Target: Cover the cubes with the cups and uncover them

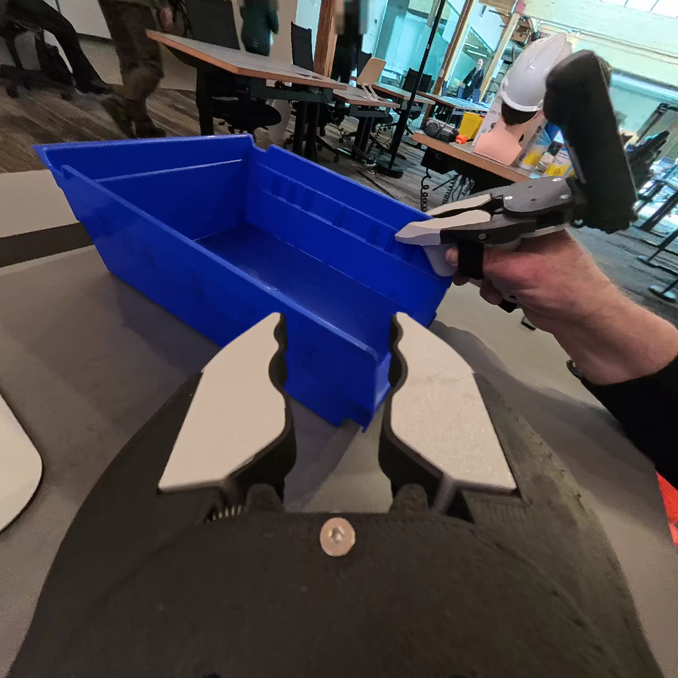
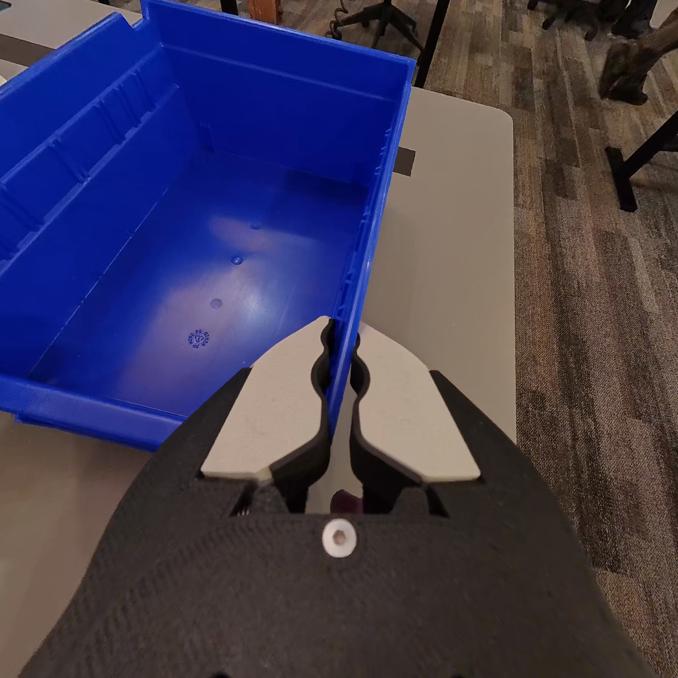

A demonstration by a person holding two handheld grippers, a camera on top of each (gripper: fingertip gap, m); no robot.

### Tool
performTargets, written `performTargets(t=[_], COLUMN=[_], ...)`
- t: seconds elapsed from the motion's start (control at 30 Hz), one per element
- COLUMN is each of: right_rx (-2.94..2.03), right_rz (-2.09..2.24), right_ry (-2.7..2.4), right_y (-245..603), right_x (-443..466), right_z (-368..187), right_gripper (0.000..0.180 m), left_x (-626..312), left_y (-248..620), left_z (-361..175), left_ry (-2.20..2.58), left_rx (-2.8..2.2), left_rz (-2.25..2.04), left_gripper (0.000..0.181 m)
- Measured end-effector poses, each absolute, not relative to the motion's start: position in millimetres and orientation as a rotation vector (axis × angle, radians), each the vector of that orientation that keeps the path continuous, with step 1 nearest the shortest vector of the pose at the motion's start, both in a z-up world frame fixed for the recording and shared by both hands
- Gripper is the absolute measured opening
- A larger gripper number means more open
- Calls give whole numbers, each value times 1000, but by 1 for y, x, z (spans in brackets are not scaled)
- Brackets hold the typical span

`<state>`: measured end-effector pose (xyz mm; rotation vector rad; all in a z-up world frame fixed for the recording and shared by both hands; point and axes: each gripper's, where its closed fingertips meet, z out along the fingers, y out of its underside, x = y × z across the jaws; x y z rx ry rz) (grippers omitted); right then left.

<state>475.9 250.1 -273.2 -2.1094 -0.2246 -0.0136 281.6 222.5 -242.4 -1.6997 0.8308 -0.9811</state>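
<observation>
No cups or cubes show in either view. An empty blue plastic bin (image 1: 176, 234) stands on the grey table (image 1: 91, 352). My left gripper (image 1: 335, 323) is open, and the bin's near corner sits between its fingers without being clamped. My right gripper (image 2: 343, 326) is shut on the bin's right side wall (image 2: 381, 205), one finger inside and one outside. In the left wrist view the right gripper (image 1: 414, 234) shows at the bin's far rim, held by a person's hand (image 1: 543, 293). The bin's inside (image 2: 227, 257) is bare.
A white rounded object (image 1: 14, 473) lies at the table's left edge. The table's edge (image 2: 510, 220) runs close to the right of the bin, with patterned carpet (image 2: 587, 330) beyond. Desks, chairs and people stand in the background.
</observation>
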Motion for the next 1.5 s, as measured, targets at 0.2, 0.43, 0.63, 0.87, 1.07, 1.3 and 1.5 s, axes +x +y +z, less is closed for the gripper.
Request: performTargets(t=[0.2,0.43,0.63,0.87,1.07,1.3,1.5], right_rx=[-2104,-2105,-2105,-2119,-2122,-2120,-2119], right_rz=[-13,-18,-21,-24,-22,-39,-39], right_ry=[-217,-219,-218,-213,-218,-191,-189], right_y=[250,251,262,288,312,330,335], right_x=[475,475,476,483,484,488,489], right_z=[-273,-273,-274,-274,-274,-274,-274], right_gripper=[5,5,5,5,5,5,5], left_x=[288,288,288,295,296,299,301], left_y=[206,218,230,258,281,307,312], left_z=[-262,-276,-276,-276,-277,-277,-277], left_ry=[824,750,715,668,631,648,647], left_rx=[-1762,-1810,-1814,-1829,-1835,-1850,-1835], left_rz=[-826,-690,-648,-612,-590,-600,-602], left_gripper=[55,25,22,20,19,18,18])
